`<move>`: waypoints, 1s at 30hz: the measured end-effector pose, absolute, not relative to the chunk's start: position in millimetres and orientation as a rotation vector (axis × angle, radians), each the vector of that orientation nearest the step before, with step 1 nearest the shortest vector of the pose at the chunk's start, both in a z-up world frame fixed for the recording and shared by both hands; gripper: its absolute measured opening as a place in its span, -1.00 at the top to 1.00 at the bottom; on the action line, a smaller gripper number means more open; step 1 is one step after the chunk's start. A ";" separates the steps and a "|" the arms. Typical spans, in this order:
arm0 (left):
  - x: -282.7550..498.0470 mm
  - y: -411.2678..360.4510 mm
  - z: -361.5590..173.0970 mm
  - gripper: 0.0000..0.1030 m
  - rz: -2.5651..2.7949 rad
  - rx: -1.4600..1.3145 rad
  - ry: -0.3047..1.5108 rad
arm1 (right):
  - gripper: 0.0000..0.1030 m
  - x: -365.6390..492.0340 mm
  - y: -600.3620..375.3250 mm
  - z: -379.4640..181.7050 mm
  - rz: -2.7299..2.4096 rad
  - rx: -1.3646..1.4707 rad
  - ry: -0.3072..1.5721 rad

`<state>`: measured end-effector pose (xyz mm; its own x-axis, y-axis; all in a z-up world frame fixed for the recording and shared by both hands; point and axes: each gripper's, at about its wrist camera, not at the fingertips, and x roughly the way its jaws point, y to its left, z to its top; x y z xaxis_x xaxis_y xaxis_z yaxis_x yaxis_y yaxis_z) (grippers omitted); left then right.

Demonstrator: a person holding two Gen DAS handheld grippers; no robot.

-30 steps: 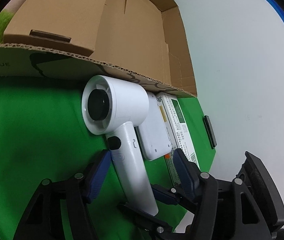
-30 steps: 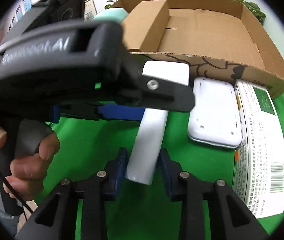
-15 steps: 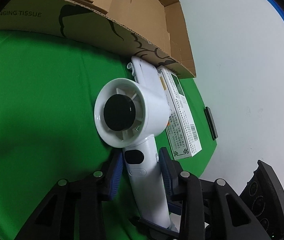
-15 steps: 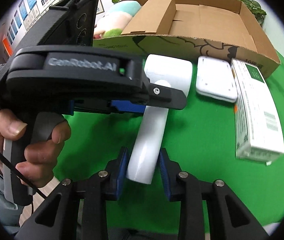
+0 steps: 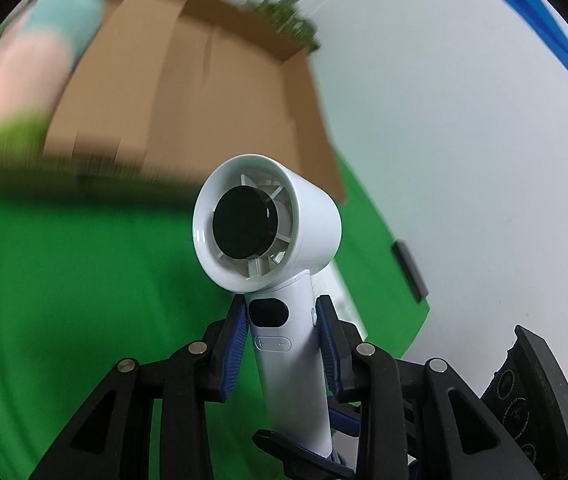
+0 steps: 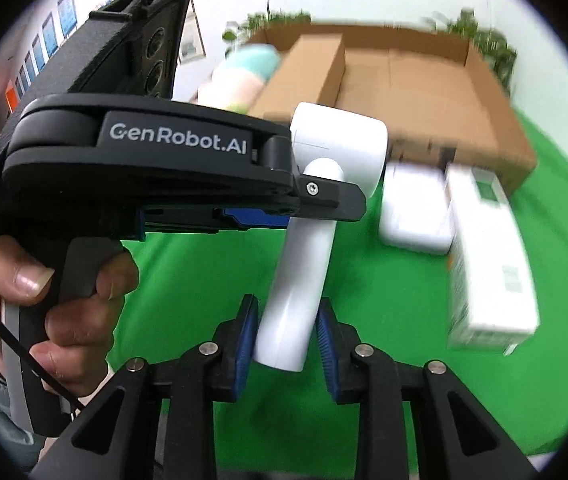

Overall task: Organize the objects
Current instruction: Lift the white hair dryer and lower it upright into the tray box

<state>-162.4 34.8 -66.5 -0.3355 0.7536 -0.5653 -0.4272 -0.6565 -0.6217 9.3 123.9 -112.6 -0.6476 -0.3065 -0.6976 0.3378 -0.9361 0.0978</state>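
Observation:
A white handheld fan (image 5: 267, 224) with a black hub is held up over the green cloth (image 5: 63, 300), its round head toward the cardboard box (image 5: 203, 100). My left gripper (image 5: 281, 312) has its jaws closing on the upper handle, and the blue pads press on both sides by the display. My right gripper (image 6: 287, 312) is shut on the lower end of the fan's handle (image 6: 304, 260). In the right wrist view a hand (image 6: 63, 292) grips the left tool.
The open cardboard box (image 6: 424, 80) stands behind the fan. A pastel plush toy (image 6: 243, 76) lies at its left. A flat white device (image 6: 416, 216) and a white carton (image 6: 488, 264) lie in front of it. A small black object (image 5: 410, 276) sits at the cloth's right edge.
The left gripper's jaws closed onto the fan's handle. Both grippers then raised the fan off the cloth, and the view tilted up toward the box. The right gripper kept its hold.

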 end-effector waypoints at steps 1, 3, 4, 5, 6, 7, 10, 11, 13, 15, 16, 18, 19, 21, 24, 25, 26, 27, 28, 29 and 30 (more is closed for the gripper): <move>-167.0 34.1 -46.6 0.42 2.053 -1.076 -0.462 | 0.46 6.7 122.6 -101.4 -2.591 1.032 0.069; -172.6 34.0 -20.8 0.42 2.077 -1.007 -0.432 | 0.46 -3.3 120.8 -80.5 -2.631 0.951 0.103; -176.4 33.9 -6.1 0.42 2.091 -0.974 -0.416 | 0.46 -8.6 120.4 -68.2 -2.648 0.904 0.114; -181.3 34.0 10.1 0.43 2.105 -0.938 -0.400 | 0.46 -4.7 130.7 -60.3 -2.660 0.871 0.119; -186.8 34.6 24.7 0.42 2.118 -0.911 -0.380 | 0.46 -8.6 130.9 -50.8 -2.673 0.838 0.118; -189.9 36.0 31.7 0.42 2.123 -0.898 -0.370 | 0.46 -13.4 130.9 -41.2 -2.685 0.806 0.120; -207.0 42.8 61.0 0.43 2.150 -0.850 -0.330 | 0.46 -33.4 127.4 -18.4 -2.707 0.747 0.116; -215.4 42.1 71.7 0.43 2.160 -0.834 -0.320 | 0.47 -39.4 123.9 -16.3 -2.707 0.739 0.111; -233.4 41.8 81.8 0.43 2.155 -0.820 -0.336 | 0.46 -55.0 121.6 -3.2 -2.707 0.725 0.114; -251.5 64.3 83.5 0.42 2.157 -0.821 -0.340 | 0.47 -70.1 111.7 5.0 -2.711 0.717 0.133; -259.2 70.7 85.7 0.42 2.162 -0.824 -0.337 | 0.47 -80.2 110.4 9.6 -2.708 0.722 0.133; -272.6 73.4 86.8 0.42 2.182 -0.834 -0.317 | 0.47 -89.2 116.8 17.9 -2.694 0.735 0.143; -283.0 79.4 86.2 0.42 2.187 -0.844 -0.311 | 0.46 -98.5 116.6 17.1 -2.684 0.746 0.144; -297.7 85.1 77.9 0.42 2.199 -0.876 -0.288 | 0.46 -105.3 111.0 13.8 -2.654 0.780 0.115; -312.8 96.6 47.8 0.43 2.197 -0.927 -0.297 | 0.46 -122.0 122.3 -9.3 -2.641 0.827 0.097; -320.8 97.5 36.5 0.43 2.195 -0.944 -0.302 | 0.46 -127.8 122.7 -16.3 -2.633 0.849 0.088; -322.0 95.6 25.8 0.43 2.189 -0.966 -0.311 | 0.46 -140.5 126.6 -25.1 -2.626 0.865 0.079; -322.8 93.8 14.4 0.43 2.186 -0.990 -0.318 | 0.46 -146.5 127.3 -34.4 -2.616 0.887 0.064; -331.0 94.9 0.5 0.43 2.188 -1.011 -0.316 | 0.46 -150.3 128.7 -38.6 -2.608 0.900 0.052; -335.0 95.3 -7.9 0.43 2.192 -1.032 -0.311 | 0.46 -164.5 132.3 -43.9 -2.597 0.919 0.038; -340.2 95.9 -18.5 0.43 2.193 -1.057 -0.312 | 0.47 -168.7 131.4 -50.1 -2.588 0.938 0.028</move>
